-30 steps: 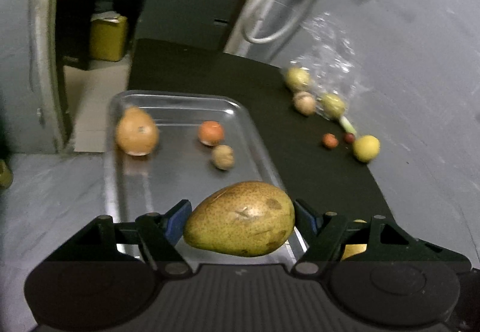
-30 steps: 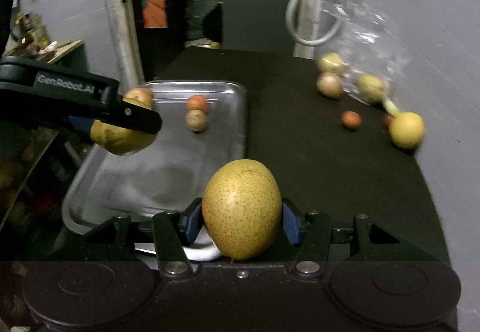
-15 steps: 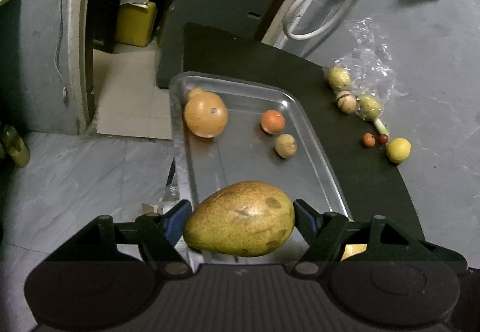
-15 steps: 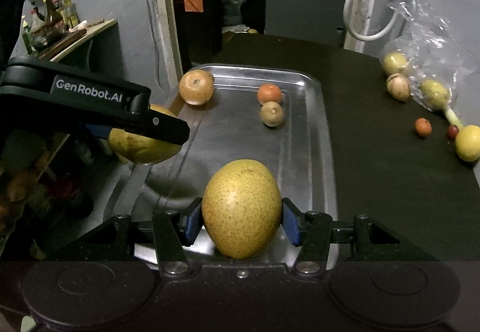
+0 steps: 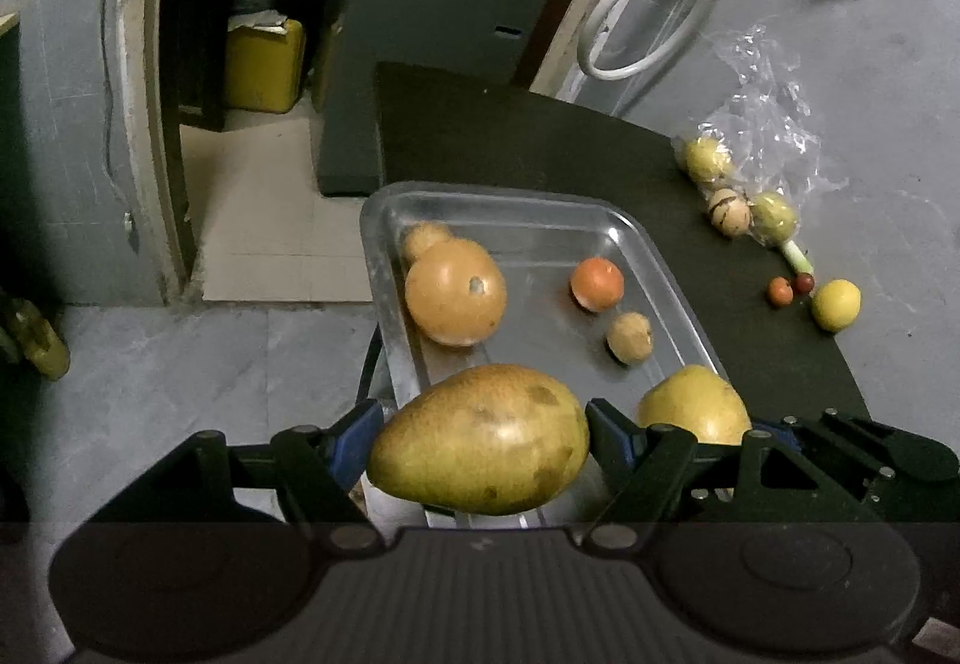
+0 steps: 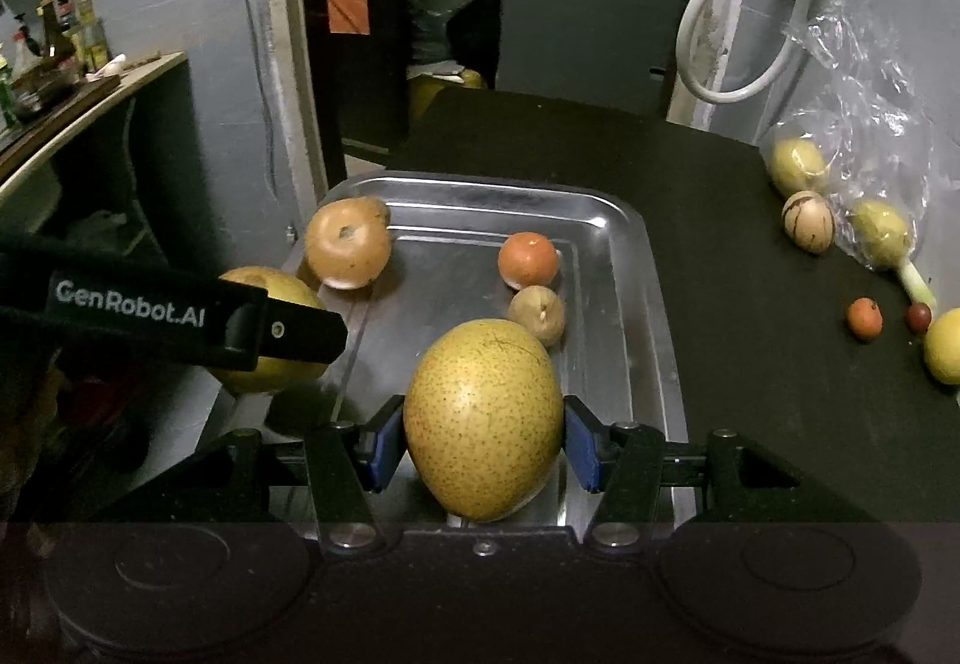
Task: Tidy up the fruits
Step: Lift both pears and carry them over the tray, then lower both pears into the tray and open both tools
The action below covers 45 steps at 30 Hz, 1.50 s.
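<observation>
Two pears held, one per gripper. Left gripper (image 5: 478, 439) pinches a brown-green pear (image 5: 478, 439) sideways over the near left edge of the metal tray (image 5: 672, 268). Right gripper (image 6: 483, 439) pinches a speckled yellow pear (image 6: 483, 418) upright over the tray's near edge. In the tray: large orange fruit (image 5: 455, 291), small orange (image 5: 596, 284), small brown fruit (image 5: 629, 337). Loose fruit by the plastic bag (image 5: 762, 124) at the black counter's (image 5: 540, 142) right edge.
</observation>
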Tool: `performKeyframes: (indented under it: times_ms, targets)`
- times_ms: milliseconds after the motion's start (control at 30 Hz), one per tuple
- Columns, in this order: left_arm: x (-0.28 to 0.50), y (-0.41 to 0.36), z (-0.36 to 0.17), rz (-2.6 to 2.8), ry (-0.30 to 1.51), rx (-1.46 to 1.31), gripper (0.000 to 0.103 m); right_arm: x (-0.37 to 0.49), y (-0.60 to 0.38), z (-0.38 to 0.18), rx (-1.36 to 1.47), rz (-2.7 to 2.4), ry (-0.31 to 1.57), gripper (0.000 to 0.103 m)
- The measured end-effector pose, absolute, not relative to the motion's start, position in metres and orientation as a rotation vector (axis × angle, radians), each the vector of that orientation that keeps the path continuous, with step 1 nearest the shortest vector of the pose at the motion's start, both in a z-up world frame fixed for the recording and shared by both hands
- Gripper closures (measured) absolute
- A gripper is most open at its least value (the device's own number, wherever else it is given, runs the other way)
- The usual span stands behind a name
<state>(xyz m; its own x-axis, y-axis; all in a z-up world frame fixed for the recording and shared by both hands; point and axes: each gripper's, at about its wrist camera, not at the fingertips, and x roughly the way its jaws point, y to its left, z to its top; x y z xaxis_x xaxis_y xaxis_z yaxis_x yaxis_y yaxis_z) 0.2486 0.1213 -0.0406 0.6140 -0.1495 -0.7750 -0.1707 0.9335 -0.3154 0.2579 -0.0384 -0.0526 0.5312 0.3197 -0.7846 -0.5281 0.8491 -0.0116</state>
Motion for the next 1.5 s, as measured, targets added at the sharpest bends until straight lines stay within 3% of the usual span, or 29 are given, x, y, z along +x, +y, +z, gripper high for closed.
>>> performKeyframes:
  times_ms: [167, 333, 767, 1000, 1500]
  targets:
    - [0.264, 0.122, -0.041, -0.002, 0.906, -0.356, 0.027, 0.267, -0.032, -0.057, -0.259, 0.492, 0.880, 0.047]
    - [0.276, 0.118, -0.034, -0.027, 0.866, -0.308, 0.041, 0.267, -0.028, -0.060, -0.253, 0.480, 0.885, 0.047]
    - [0.286, 0.122, -0.039, -0.023, 0.884, -0.326, 0.041, 0.265, -0.027, -0.065, -0.252, 0.481, 0.905, 0.047]
    - [0.282, 0.120, -0.037, -0.017, 0.889, -0.316, 0.033, 0.264, -0.030, -0.058, -0.255, 0.473, 0.877, 0.045]
    - [0.263, 0.105, -0.013, -0.014, 0.836, -0.289, 0.005, 0.239, -0.050, -0.035, -0.220, 0.454, 0.829, 0.012]
